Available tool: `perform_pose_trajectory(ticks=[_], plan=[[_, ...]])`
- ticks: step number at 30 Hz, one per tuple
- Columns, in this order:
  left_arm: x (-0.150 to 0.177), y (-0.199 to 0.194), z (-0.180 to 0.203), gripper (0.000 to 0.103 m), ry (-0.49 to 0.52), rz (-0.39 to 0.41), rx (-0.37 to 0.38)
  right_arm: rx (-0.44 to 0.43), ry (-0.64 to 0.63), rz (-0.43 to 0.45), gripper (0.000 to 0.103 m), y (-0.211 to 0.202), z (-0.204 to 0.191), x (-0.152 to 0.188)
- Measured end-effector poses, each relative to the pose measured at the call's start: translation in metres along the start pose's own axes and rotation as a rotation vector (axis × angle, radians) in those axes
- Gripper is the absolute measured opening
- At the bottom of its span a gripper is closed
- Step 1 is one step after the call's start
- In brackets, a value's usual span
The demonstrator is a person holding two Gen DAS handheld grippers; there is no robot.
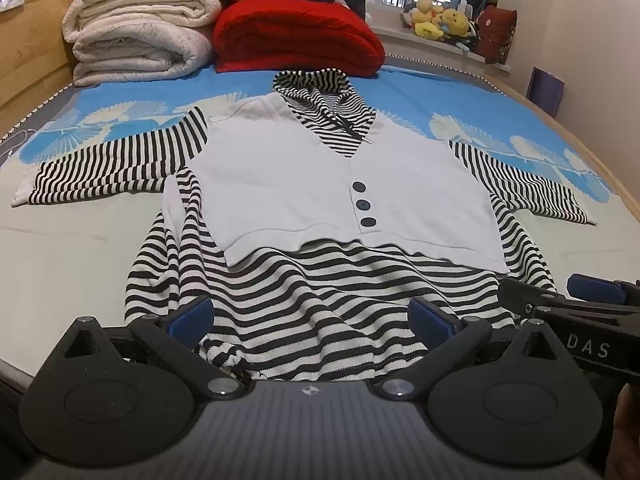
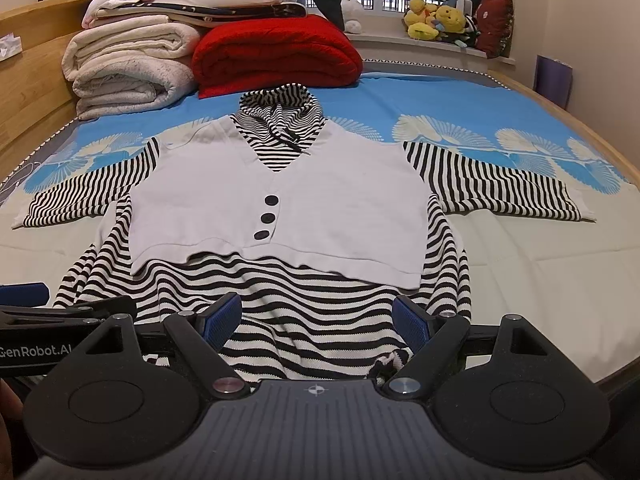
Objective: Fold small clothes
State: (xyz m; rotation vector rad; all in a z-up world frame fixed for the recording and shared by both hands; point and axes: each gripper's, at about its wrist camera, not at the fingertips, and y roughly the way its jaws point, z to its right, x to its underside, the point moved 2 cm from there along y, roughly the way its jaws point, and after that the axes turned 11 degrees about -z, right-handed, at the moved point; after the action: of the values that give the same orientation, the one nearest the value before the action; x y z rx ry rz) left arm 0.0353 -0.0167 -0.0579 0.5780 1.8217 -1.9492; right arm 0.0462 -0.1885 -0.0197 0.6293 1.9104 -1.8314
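Observation:
A small hooded top (image 1: 320,184) lies face up on the bed, also in the right wrist view (image 2: 280,200). It has a white vest front with three dark buttons (image 1: 363,204), black-and-white striped sleeves spread out to both sides, a striped hood at the far end and a striped hem nearest me. My left gripper (image 1: 312,320) is open just above the near hem, left of centre. My right gripper (image 2: 318,320) is open above the near hem, right of centre. Each gripper shows at the edge of the other's view. Neither holds cloth.
The bed (image 1: 60,248) has a blue and cream cover. Folded white blankets (image 1: 140,36) and a red blanket (image 1: 296,36) are stacked beyond the hood. A wooden headboard (image 2: 28,80) runs along the left. Plush toys (image 2: 440,20) sit on the window sill.

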Motion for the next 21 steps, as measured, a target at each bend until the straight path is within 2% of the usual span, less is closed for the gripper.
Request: perform_pose_trajectory(ticks=[12,15,21], plan=[[0.000,0.004,-0.003,0.103,-0.014,-0.017,-0.005,0.005,-0.002,0.003,0.083,0.000,0.000,-0.001],[-0.004,0.017,-0.015,0.103,-0.051,-0.055,-0.055,0.054,0.027,0.007,0.083,0.005,0.010,-0.004],[-0.018,0.054,-0.057,0.103,-0.143,-0.152,-0.161,0.159,0.210,-0.092,0.078,0.037,0.058,-0.010]])
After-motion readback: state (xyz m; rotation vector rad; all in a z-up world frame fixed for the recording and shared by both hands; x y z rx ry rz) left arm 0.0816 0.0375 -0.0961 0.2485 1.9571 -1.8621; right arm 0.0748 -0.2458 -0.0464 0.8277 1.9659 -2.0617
